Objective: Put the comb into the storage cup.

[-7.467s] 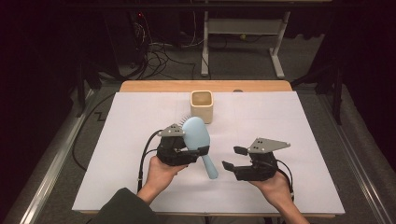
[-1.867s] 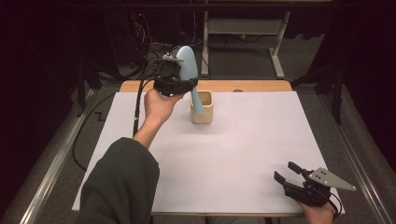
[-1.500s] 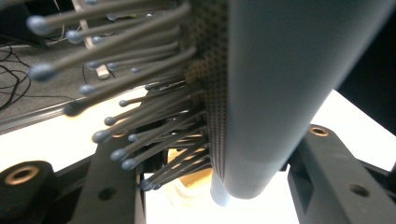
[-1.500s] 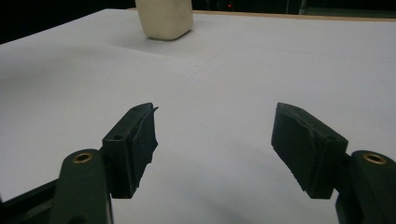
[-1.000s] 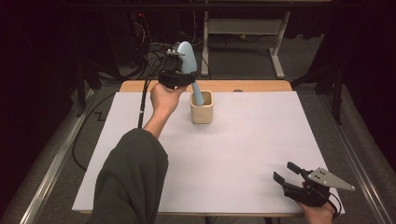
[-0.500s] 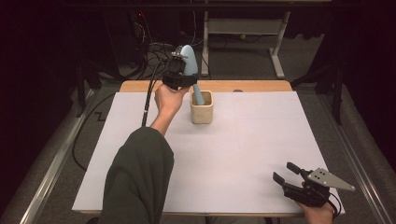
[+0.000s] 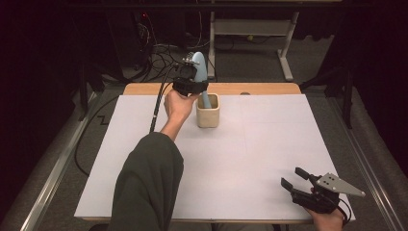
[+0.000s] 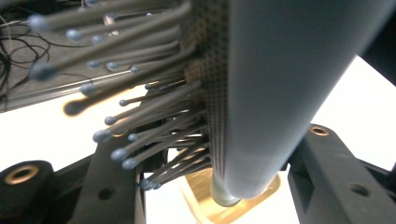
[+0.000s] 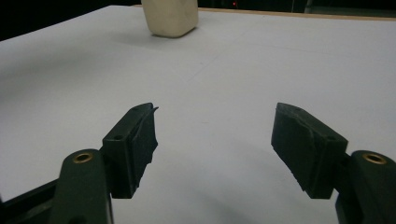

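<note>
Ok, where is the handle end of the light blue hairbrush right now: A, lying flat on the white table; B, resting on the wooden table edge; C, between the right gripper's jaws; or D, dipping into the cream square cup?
D: the left gripper holds the light blue hairbrush upright, its handle tip entering the cream square cup.

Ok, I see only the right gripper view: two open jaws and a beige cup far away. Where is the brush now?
Observer: The left gripper is shut on the hairbrush, upright above the cup.
Operator: Is the handle inside the cup?
Observer: Its tip is at the cup's opening; the left gripper view looks down the handle into it.
Operator: And the bristles?
Observer: The bristles are well above the rim, on the head.
</note>
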### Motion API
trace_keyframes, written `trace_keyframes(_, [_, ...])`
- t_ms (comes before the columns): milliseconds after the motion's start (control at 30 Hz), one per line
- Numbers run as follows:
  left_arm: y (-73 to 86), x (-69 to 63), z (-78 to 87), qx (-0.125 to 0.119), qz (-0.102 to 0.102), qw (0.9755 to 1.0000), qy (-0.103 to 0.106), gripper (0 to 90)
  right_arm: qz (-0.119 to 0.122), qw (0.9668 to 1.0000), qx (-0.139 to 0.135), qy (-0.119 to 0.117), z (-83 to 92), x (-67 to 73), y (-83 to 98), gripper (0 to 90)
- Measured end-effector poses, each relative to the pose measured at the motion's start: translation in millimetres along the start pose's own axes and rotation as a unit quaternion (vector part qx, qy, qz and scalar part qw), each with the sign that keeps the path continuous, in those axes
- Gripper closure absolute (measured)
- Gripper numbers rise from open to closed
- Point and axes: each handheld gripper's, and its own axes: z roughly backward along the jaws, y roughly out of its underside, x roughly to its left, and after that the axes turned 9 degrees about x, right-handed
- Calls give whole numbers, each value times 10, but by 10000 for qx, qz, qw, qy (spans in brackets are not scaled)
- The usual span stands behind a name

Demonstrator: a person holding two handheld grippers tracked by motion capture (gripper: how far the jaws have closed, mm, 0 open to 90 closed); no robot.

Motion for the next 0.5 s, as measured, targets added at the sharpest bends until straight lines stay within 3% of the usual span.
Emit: trace_keyframes(500, [80, -54, -181, 105, -73, 9999, 61, 533, -27, 10000, 49, -11, -11, -3, 0, 315])
